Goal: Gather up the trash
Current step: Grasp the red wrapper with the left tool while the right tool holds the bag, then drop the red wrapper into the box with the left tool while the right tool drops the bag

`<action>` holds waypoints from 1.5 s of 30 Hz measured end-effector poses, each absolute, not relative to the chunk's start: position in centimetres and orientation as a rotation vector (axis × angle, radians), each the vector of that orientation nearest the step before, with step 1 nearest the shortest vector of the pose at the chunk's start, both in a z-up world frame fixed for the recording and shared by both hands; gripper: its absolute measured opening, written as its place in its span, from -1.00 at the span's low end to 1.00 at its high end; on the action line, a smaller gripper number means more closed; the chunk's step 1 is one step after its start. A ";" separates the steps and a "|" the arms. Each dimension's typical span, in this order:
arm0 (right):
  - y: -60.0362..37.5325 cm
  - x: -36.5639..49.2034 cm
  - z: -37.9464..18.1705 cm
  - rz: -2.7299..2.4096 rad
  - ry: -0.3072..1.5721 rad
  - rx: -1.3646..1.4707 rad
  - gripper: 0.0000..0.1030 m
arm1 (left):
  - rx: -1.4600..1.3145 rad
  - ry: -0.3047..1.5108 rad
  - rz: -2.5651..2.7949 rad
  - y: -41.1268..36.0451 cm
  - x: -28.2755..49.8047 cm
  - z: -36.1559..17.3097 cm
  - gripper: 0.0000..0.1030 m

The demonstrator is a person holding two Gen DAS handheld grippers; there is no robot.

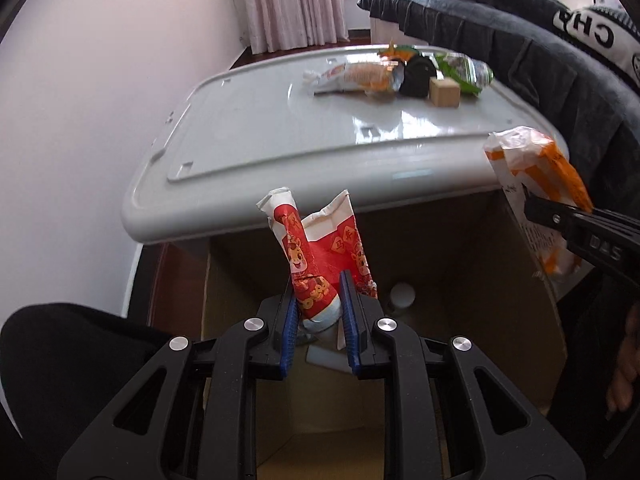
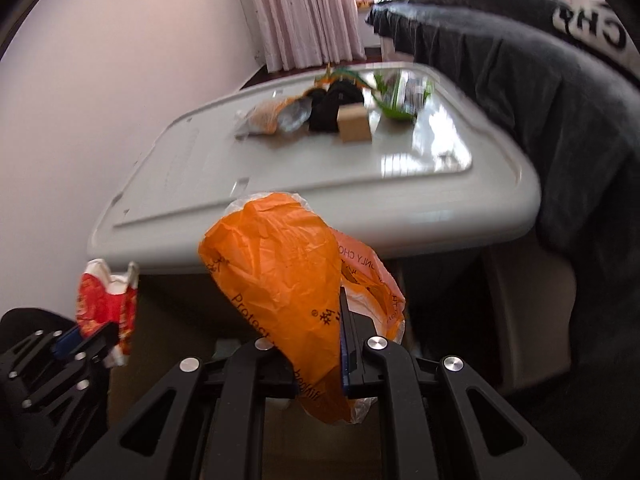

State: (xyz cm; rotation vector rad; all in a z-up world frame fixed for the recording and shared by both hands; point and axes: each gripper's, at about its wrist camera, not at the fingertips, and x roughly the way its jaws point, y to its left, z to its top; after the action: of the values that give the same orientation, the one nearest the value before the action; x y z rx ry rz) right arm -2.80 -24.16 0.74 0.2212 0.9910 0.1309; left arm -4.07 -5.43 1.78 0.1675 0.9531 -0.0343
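Red-and-white wrapper [image 1: 320,256] stands clamped between my left gripper's [image 1: 320,308] blue pads [image 1: 349,312], long axis running upward and away from the fingertips, loose top end free. Directly below and beyond it lies the open cardboard box [image 1: 460,280], which sits on the floor under the near edge of the grey lid [image 1: 260,132]. This vertical relation governs the coming move: as I judge it, the wrapper is over the box mouth, so releasing should drop it straight in.

My right gripper [image 2: 316,344] is closed on a crumpled orange plastic bag [image 2: 280,280], which bulges up over the fingers and hides the left pad. In the left wrist view this bag [image 1: 536,184] hangs at the box's right side, near its wall; whether it is fully over the opening I cannot tell. The left gripper therefore appears better placed to release first.

Further trash remains on the lid: a snack packet [image 1: 352,76], a green wrapper [image 1: 464,70], a small cardboard cube [image 1: 444,92] and a black object [image 1: 416,76], well apart from both grippers.
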 end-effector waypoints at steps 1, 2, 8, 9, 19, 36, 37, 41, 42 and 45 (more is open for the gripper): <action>-23.9 -3.3 0.3 0.128 1.008 0.220 -0.76 | 0.175 0.961 -0.036 -5.3 -4.4 1.3 -0.63; -23.7 -3.7 -0.1 0.126 1.023 0.214 -0.76 | 0.171 0.975 -0.041 -5.1 -4.4 1.0 -0.63; -23.0 -3.7 -2.3 0.102 1.083 0.188 -0.76 | 0.120 1.047 -0.042 -3.8 -3.8 -0.8 -0.63; -22.9 -3.7 -2.5 0.100 1.085 0.184 -0.76 | 0.115 1.054 -0.041 -3.7 -3.7 -1.1 -0.63; -23.2 -3.5 -3.1 0.106 1.095 0.202 -0.75 | 0.118 1.081 -0.032 -3.9 -2.8 -2.0 -0.63; -23.3 -3.6 -3.1 0.114 1.093 0.193 -0.75 | 0.106 1.081 -0.021 -3.7 -2.8 -2.1 -0.63; -23.3 -3.5 -3.1 0.115 1.093 0.193 -0.75 | 0.105 1.081 -0.020 -3.7 -2.8 -2.1 -0.63; -23.3 -3.5 -3.1 0.115 1.092 0.191 -0.75 | 0.101 1.082 -0.022 -3.5 -2.7 -2.1 -0.63; -23.3 -3.6 -3.0 0.115 1.092 0.191 -0.75 | 0.100 1.082 -0.023 -3.4 -2.7 -2.1 -0.63; -23.3 -3.6 -3.0 0.116 1.090 0.190 -0.75 | 0.100 1.083 -0.024 -3.4 -2.7 -2.1 -0.63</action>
State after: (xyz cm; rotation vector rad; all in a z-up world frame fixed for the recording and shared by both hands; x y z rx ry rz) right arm -3.61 -23.31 -3.01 0.1899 1.0903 0.1156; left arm -2.73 -3.39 -2.11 0.0999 1.0827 -0.0240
